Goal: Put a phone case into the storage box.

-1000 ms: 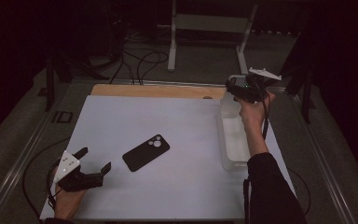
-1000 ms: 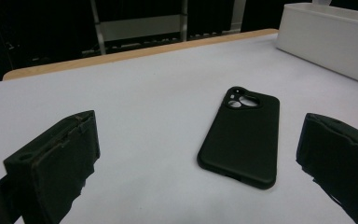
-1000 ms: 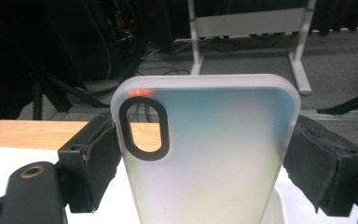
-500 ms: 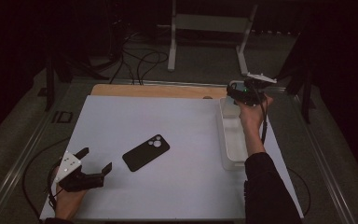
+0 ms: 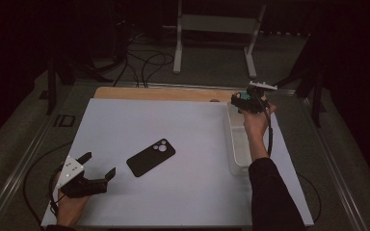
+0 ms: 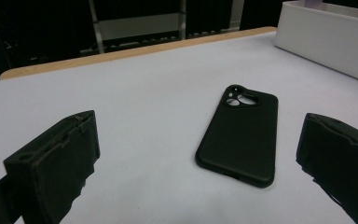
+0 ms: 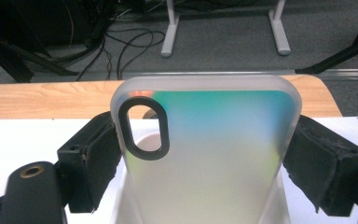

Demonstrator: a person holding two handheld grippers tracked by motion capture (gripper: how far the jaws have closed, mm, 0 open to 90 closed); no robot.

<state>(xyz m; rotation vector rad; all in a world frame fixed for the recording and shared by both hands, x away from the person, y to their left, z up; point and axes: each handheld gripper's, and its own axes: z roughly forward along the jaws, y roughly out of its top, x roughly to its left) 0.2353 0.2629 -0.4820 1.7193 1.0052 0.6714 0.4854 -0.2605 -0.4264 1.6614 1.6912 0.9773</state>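
translucent, with a green-to-blue tint, a phone case (image 7: 205, 158) sits pinched by its long edges between the jaws of the right gripper (image 5: 247, 102), held above the far end of a white bin (image 5: 236, 151). the left gripper (image 6: 200, 163) rests near the table's (image 5: 192, 192) front corner, jaws spread around nothing, facing a black phone case (image 6: 240, 135) lying flat mid-table.

A lab: floor cables (image 5: 139, 60), bare metal stand (image 5: 217, 29).
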